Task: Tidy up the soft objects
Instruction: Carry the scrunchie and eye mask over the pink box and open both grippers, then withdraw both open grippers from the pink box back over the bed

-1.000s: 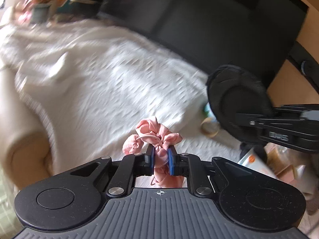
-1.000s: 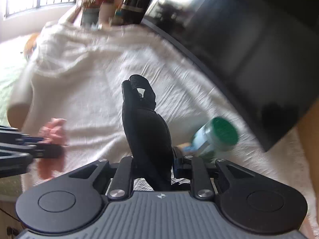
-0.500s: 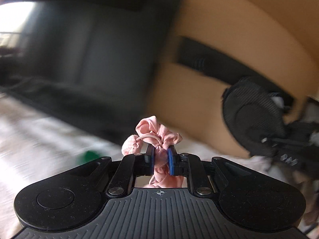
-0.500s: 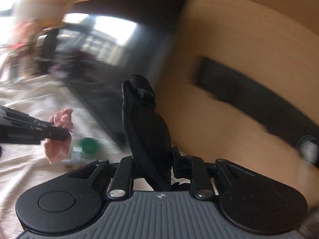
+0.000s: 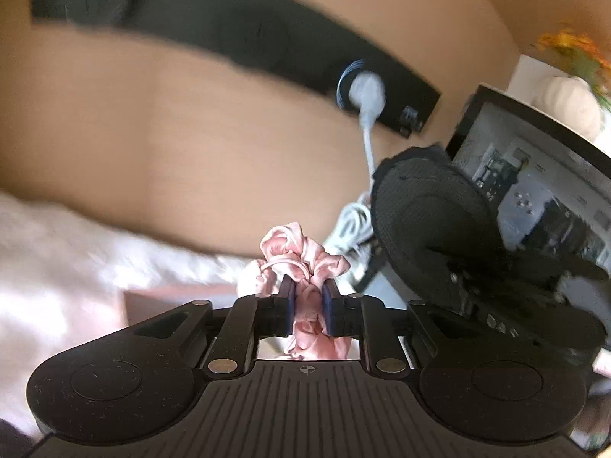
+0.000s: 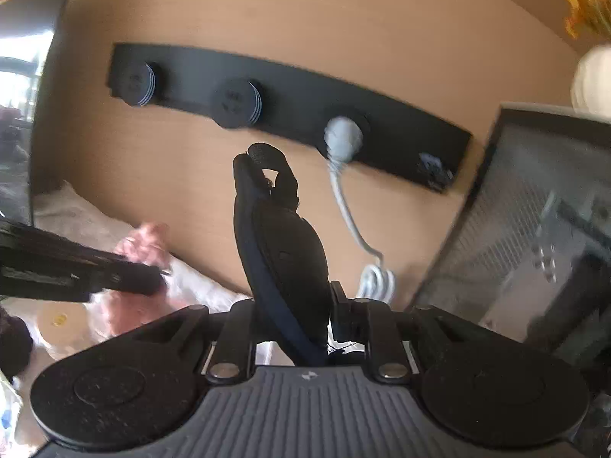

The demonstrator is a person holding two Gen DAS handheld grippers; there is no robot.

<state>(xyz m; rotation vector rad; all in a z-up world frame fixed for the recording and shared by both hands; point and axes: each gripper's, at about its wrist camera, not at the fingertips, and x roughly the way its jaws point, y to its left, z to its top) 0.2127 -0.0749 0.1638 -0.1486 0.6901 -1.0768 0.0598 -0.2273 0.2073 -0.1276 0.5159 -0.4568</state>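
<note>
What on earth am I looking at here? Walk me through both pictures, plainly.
No robot: a person carries a two-finger gripper in each hand, each with a camera looking along its fingers. The left view shows the left gripper with a pink scrunchie between its pads; the jaws are just opening. The right view shows the right gripper shut on a black padded soft object. Ahead are a wooden wall, a black socket strip with a white plug and cable, and a white blanket below.
</note>
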